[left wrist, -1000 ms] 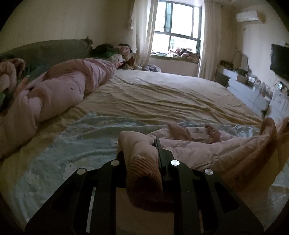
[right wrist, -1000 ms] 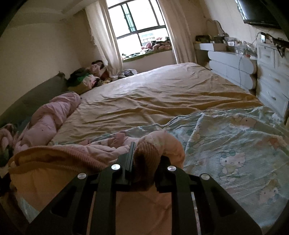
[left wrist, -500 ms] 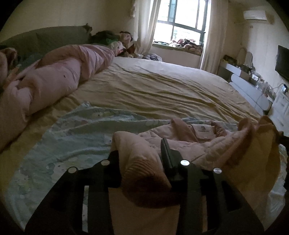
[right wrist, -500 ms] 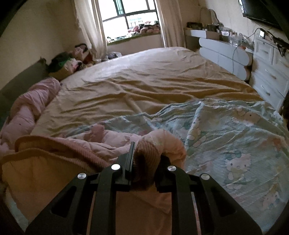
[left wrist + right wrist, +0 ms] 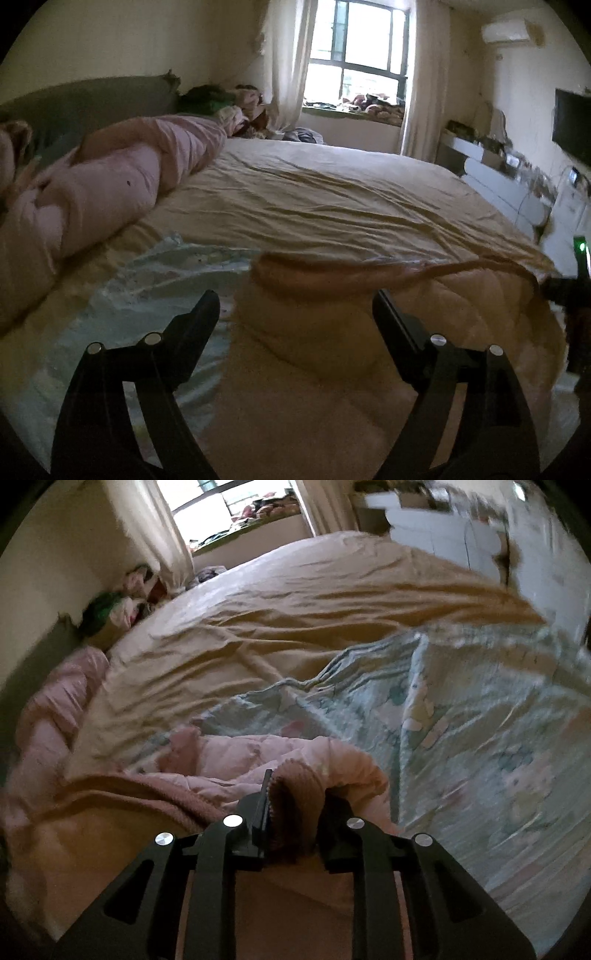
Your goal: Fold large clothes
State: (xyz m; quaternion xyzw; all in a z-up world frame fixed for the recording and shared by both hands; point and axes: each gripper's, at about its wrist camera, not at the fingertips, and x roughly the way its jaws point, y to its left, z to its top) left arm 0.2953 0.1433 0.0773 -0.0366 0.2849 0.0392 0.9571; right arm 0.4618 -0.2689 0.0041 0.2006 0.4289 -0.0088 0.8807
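Observation:
A pink quilted jacket with a tan lining and a ribbed hem lies on a light blue cartoon-print blanket on the bed. My left gripper is open, its jaws still opening wide. The jacket lies between the fingers, and neither pad presses on it. In the right wrist view my right gripper points down at the bed with the jacket's ribbed cuff pinched between its fingers. Its jaws are starting to open. The rest of the jacket spreads to the left of it over the blanket.
A tan sheet covers the far part of the bed. A rolled pink duvet lies along the left side by the dark headboard. Clothes are piled in the far corner. White drawers and a wall screen stand on the right.
My left gripper's jaws have spread from shut to wide and let go of the ribbed cuff. The right gripper has sunk and tipped down toward the bed, with the cuff still in it.

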